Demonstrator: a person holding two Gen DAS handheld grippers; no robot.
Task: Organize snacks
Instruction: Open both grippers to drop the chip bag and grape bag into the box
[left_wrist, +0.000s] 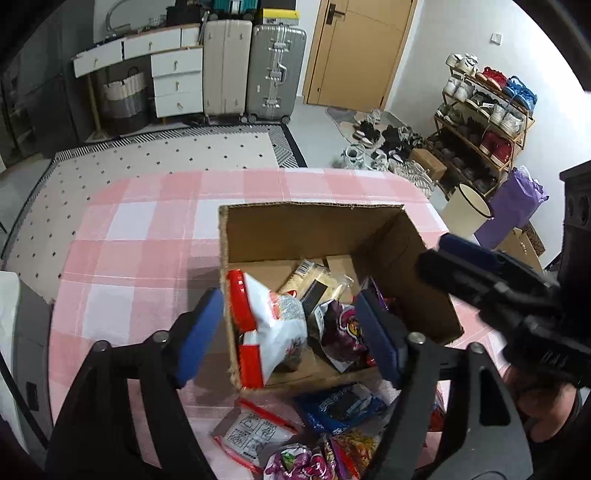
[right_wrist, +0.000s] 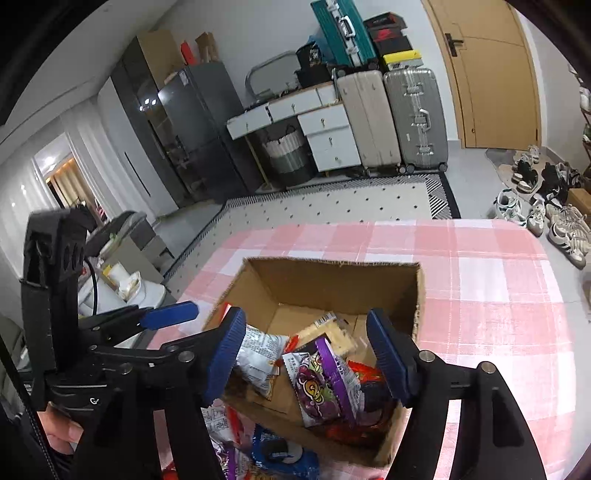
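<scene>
An open cardboard box (left_wrist: 314, 229) (right_wrist: 332, 284) stands on the pink checked tablecloth (left_wrist: 140, 229). Inside lie a red-and-white bag (left_wrist: 273, 325) (right_wrist: 258, 354), a yellow cracker pack (left_wrist: 314, 280) and a purple snack bag (left_wrist: 343, 328) (right_wrist: 325, 384). My left gripper (left_wrist: 290, 332) hovers open over the box's near left corner; its left pad is outside the box wall and the red-and-white bag stands loose between the pads. My right gripper (right_wrist: 306, 358) is open above the purple bag without pressing it. Its black body also shows over the box's right side (left_wrist: 439, 253).
More snack packs lie on the cloth in front of the box: a blue cookie pack (left_wrist: 340, 406) (right_wrist: 280, 454), a white-and-red pack (left_wrist: 251, 432) and a purple bag (left_wrist: 295, 461). Beyond the table are a bin (left_wrist: 467, 210), a shoe rack (left_wrist: 484, 125) and suitcases (left_wrist: 273, 70).
</scene>
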